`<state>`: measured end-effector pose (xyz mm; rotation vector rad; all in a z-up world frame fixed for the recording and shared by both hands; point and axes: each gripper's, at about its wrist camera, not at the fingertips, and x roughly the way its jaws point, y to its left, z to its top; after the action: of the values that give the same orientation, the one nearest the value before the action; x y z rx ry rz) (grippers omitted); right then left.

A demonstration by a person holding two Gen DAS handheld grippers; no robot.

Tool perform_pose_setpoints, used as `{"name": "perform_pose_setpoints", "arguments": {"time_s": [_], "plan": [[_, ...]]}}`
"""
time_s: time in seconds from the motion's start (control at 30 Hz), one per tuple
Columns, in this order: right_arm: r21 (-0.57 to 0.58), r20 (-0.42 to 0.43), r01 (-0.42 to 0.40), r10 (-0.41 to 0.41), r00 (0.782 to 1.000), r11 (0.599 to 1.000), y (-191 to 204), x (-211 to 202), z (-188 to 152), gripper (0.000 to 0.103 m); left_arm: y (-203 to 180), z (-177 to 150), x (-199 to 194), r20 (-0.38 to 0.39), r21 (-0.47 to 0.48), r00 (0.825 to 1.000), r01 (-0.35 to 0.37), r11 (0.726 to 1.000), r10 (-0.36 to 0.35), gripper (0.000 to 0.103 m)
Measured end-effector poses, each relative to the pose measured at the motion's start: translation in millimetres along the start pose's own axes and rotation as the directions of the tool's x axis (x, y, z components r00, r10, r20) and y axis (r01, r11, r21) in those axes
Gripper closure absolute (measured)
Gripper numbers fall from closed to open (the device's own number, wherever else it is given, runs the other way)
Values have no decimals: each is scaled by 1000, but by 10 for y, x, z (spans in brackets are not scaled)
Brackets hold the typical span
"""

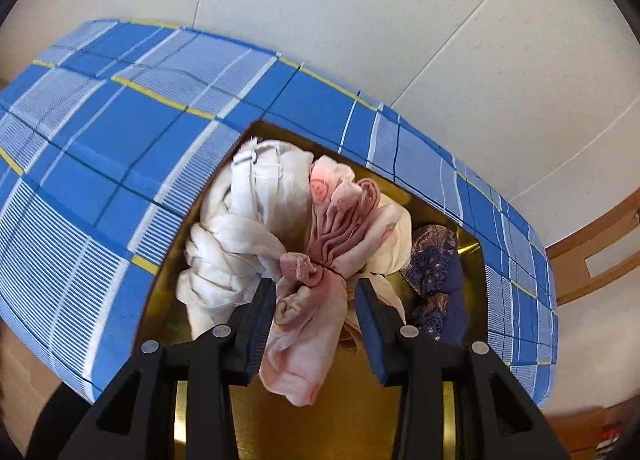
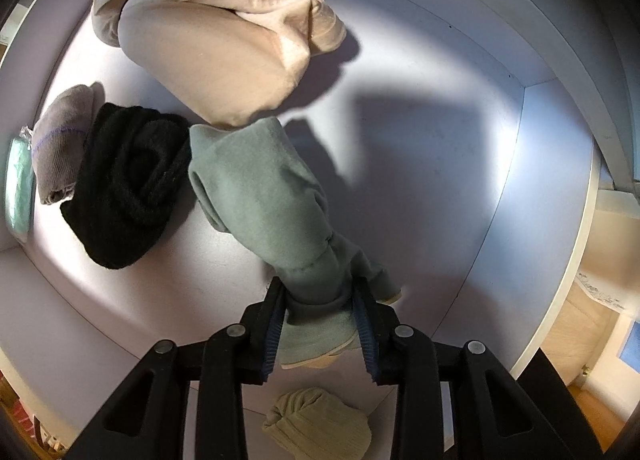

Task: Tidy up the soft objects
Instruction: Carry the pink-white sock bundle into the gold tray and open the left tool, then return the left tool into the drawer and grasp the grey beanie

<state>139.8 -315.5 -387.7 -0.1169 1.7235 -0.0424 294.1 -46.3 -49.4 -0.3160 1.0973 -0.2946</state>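
Pink cloth (image 1: 304,324) sat between the left hand-held gripper (image 1: 316,300) jaws, draped down over the near rim of the gold tin (image 1: 472,252). Left pad touched the cloth, right pad showed a gap, so it read as let go, not clenched; from these frames I couldn't call the jaws as moving. Best move looked like lifting straight out without snagging the loose pink fold, then tucking the hanging end inside the tin.

Beyond that in the tin: white bundle (image 1: 240,220) at left, pink-and-cream bundle (image 1: 352,212) in the middle, navy lace piece (image 1: 436,280) at right. Tin rested on the blue checked sheet (image 1: 120,120), looked like a bed.

Right hand-held gripper (image 2: 320,300) was clenched on the narrow end of the grey-green roll (image 2: 264,188), pointing steeply down into a pale drawer (image 2: 440,188). Roll's far end touched the drawer floor, next to the black roll (image 2: 124,188). Judgement: lay it parallel to the black roll before releasing, so it didn't unroll. Olive roll (image 2: 320,424) lay nearest, under the jaws; grey roll (image 2: 60,144) and big beige bundle (image 2: 208,44) lay farther back.
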Motion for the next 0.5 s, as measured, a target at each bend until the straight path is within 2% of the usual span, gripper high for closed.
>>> {"name": "perform_pose_setpoints", "arguments": {"time_s": [0.13, 0.23, 0.37, 0.5], "plan": [[-2, 0, 3, -3, 1000, 1000, 19, 7, -15, 68, -5, -22, -63, 20, 27, 1000, -4, 1000, 4, 65], [-6, 1, 4, -4, 1000, 1000, 27, -3, -11, 68, -60, -133, -156, 45, 95, 999, -3, 995, -1, 65], [-17, 0, 13, -13, 1000, 1000, 50, 3, -10, 67, -161, -429, -310, 77, 226, 997, -7, 974, -10, 65], [-26, 3, 24, -23, 1000, 999, 85, 2, -22, 66, -175, -732, -465, 87, 288, 995, 23, 957, -50, 65]]}}
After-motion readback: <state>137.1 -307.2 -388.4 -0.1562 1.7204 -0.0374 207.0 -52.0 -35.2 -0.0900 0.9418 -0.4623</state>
